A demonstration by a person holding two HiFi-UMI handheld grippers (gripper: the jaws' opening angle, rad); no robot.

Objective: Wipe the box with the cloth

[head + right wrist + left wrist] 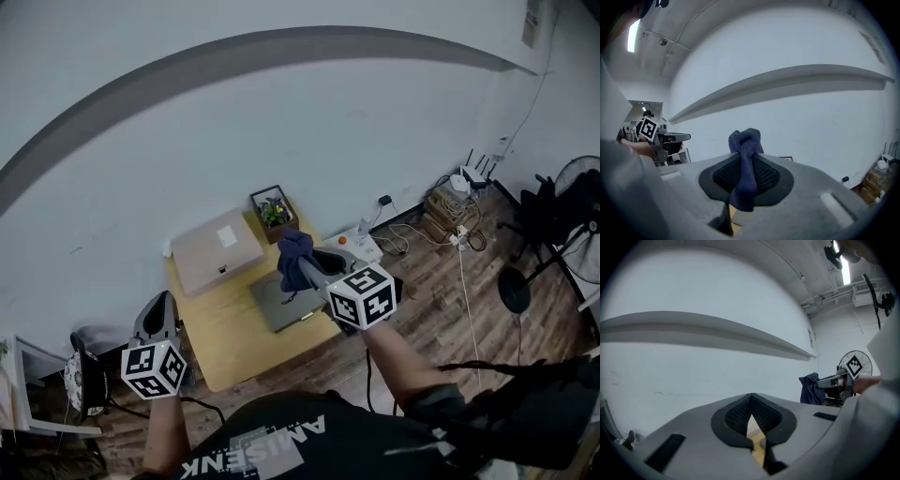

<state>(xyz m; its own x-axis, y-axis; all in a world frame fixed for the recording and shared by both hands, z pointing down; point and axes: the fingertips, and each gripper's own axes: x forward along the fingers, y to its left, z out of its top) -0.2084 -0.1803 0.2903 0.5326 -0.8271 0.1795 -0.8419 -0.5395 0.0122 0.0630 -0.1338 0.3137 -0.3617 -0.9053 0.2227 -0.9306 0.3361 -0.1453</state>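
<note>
A flat cardboard box with a white label lies at the back left of a small wooden table. My right gripper hangs above the middle of the table, shut on a dark blue cloth that bunches up over its tip. In the right gripper view the cloth is pinched between the jaws and hangs down in front of them. My left gripper is held off the table's left edge, near the front, shut with nothing in it; its jaws point at the white wall. From the left gripper view the cloth shows at the right.
A grey flat item lies under the right gripper. A small potted plant stands at the table's back. A white device sits at the right edge. Cables and a router lie on the wooden floor, with fans at far right.
</note>
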